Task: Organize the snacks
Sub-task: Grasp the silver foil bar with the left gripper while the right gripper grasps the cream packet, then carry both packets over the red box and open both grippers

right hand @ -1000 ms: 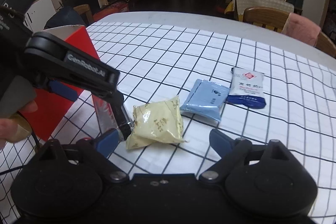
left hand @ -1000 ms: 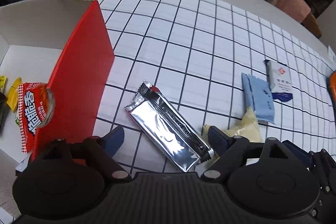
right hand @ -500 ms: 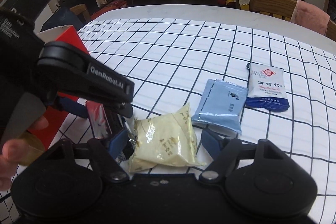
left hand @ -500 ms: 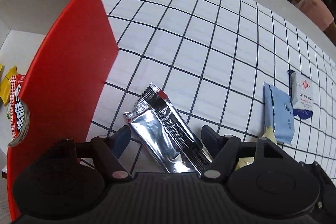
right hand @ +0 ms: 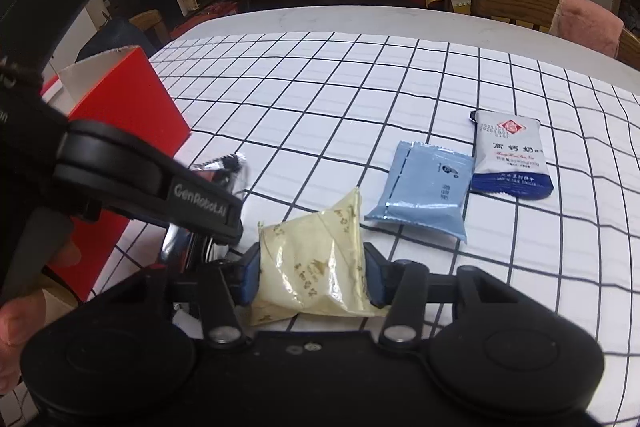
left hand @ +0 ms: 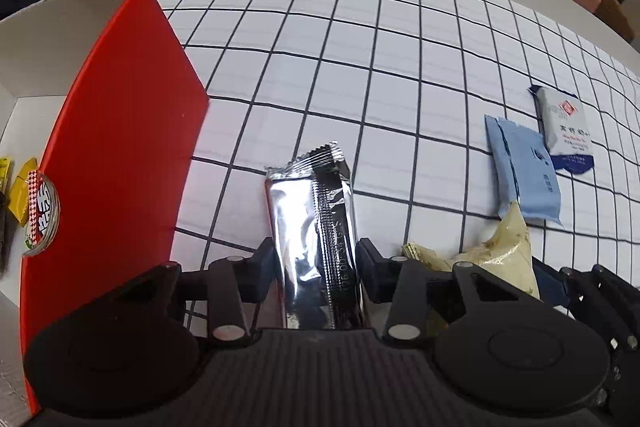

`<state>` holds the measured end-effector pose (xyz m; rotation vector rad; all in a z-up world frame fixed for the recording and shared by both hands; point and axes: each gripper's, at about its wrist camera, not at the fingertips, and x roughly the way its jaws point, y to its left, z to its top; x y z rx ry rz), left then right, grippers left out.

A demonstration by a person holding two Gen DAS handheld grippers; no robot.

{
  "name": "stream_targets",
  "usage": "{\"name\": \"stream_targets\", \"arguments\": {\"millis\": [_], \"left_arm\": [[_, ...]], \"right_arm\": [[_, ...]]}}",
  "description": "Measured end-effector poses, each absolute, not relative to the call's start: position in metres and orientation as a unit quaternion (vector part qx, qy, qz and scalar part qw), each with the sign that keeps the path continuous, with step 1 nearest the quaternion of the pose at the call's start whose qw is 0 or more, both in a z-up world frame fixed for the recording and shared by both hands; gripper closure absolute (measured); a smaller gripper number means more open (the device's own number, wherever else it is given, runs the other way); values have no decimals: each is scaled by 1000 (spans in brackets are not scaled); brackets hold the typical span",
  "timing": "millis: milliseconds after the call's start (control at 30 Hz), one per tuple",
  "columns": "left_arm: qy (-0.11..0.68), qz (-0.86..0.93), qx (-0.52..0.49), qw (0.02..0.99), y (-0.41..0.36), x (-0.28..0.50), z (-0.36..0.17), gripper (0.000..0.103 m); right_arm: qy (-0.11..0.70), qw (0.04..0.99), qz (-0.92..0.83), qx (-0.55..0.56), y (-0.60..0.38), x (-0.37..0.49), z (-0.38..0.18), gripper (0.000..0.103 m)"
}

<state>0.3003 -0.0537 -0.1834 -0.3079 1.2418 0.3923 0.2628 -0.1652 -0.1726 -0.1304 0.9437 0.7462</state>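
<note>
Left wrist view: your left gripper [left hand: 316,263] is pinching the silver snack bar [left hand: 316,227], which runs lengthwise between its fingers, beside the red box [left hand: 120,147] at its left. Right wrist view: your right gripper [right hand: 312,275] clamps the yellow packet [right hand: 316,263]; the blue packet [right hand: 424,191] and white packet [right hand: 508,151] lie ahead, to its right, on the checked tablecloth [right hand: 360,87].
</note>
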Motion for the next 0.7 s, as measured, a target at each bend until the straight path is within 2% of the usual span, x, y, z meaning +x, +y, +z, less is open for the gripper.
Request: {"name": "stream_targets", "arguments": {"millis": [300, 700], "left_arm": [[575, 150, -142, 792, -62, 261, -184, 60], [573, 87, -114, 807, -77, 210, -150, 60]], "right_arm": [[445, 833, 328, -19, -190, 249, -162, 58], [441, 845, 302, 17, -217, 211, -139, 58]]}}
